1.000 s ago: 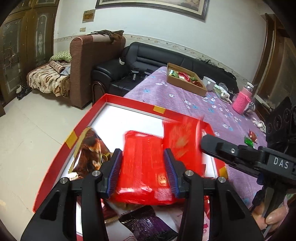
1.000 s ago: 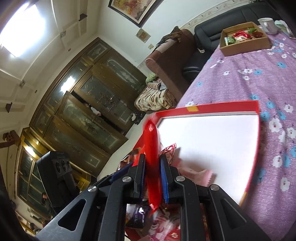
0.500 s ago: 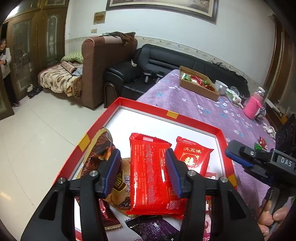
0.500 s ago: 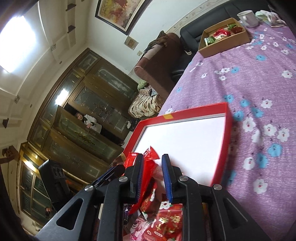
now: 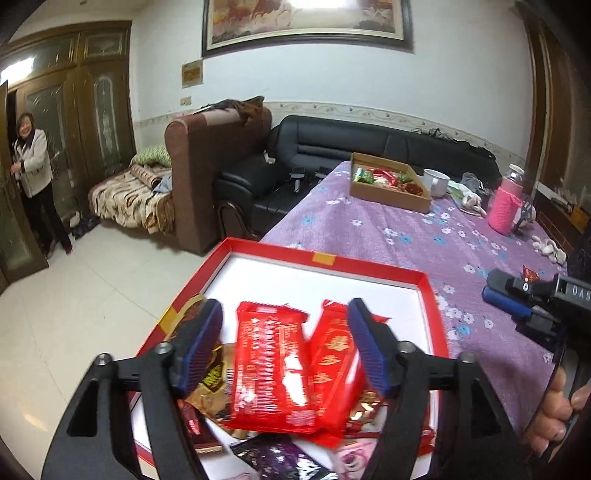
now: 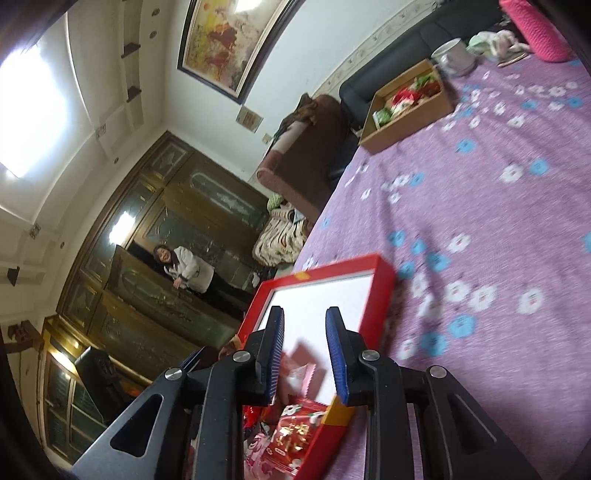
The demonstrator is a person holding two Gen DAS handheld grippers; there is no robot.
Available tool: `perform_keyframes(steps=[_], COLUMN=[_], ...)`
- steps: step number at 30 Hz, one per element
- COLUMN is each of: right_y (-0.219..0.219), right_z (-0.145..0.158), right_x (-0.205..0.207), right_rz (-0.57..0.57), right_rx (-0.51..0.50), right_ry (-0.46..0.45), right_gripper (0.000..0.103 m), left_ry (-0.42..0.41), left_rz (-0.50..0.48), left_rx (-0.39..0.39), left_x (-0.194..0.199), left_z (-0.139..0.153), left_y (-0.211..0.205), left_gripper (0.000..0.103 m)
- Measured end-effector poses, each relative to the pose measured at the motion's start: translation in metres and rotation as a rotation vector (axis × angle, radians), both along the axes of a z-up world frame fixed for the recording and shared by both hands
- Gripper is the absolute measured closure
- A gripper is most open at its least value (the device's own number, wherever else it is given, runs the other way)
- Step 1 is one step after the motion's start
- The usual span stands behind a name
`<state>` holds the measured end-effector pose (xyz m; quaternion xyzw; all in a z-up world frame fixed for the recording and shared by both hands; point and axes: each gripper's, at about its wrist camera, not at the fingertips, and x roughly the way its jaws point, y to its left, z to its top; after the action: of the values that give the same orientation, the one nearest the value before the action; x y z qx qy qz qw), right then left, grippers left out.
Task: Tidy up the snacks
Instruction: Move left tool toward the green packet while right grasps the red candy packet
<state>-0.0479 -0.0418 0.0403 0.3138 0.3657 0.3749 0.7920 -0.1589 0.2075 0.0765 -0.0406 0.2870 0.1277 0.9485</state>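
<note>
Your left tongs (image 5: 286, 345) gape wide, fingers spread and empty. Your right tongs (image 6: 304, 349) stand parted too, holding nothing, your right hand (image 5: 559, 410) gripping their handle.

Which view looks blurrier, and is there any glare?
Right wrist view: the purple floral tablecloth smears with motion, and the ceiling light blows out white. Left wrist view: sharper, slight blur on the red snack packet, glare across the painting.

Bare tray floor (image 5: 314, 280) beyond snack pile (image 5: 280, 373)

Purple floral tablecloth (image 5: 369, 229) under red tray (image 5: 424, 275), cardboard box (image 5: 391, 194)
</note>
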Motion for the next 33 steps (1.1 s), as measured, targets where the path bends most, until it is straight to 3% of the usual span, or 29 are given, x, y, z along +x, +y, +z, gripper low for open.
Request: perform_keyframes(steps=[10,15,20,27,33], right_y=[-0.077,-0.129,-0.204,-0.286,-0.284], right_z=[0.009,0.015,0.018,0.007,0.005], right_x=[0.004,0.008,0.009,0.012,0.049], right_rz=[-0.125,-0.225,-0.403,-0.580,-0.560], right_rx=[0.025,0.000,-0.045,-0.123,-0.111], right_ry=[-0.017,-0.016,0.013,0.122,0.183], right_gripper=[0.067,0.049,0.029,0.029,0.029], left_ry=[0.043,0.077,0.121,0.199,0.252], left_rz=[-0.098,-0.174,-0.282,-0.439,-0.521], left_rx=[0.065,0.098,0.132,0.147,0.188], left_x=[0.010,0.013,0.016,0.025,0.024], left_z=[0.002,0.001,-0.004,-0.015,-0.022], left_y=[-0.052,-0.084,-0.121,-0.176,-0.214], left_gripper=[0.028,0.028,0.021,0.021,0.021])
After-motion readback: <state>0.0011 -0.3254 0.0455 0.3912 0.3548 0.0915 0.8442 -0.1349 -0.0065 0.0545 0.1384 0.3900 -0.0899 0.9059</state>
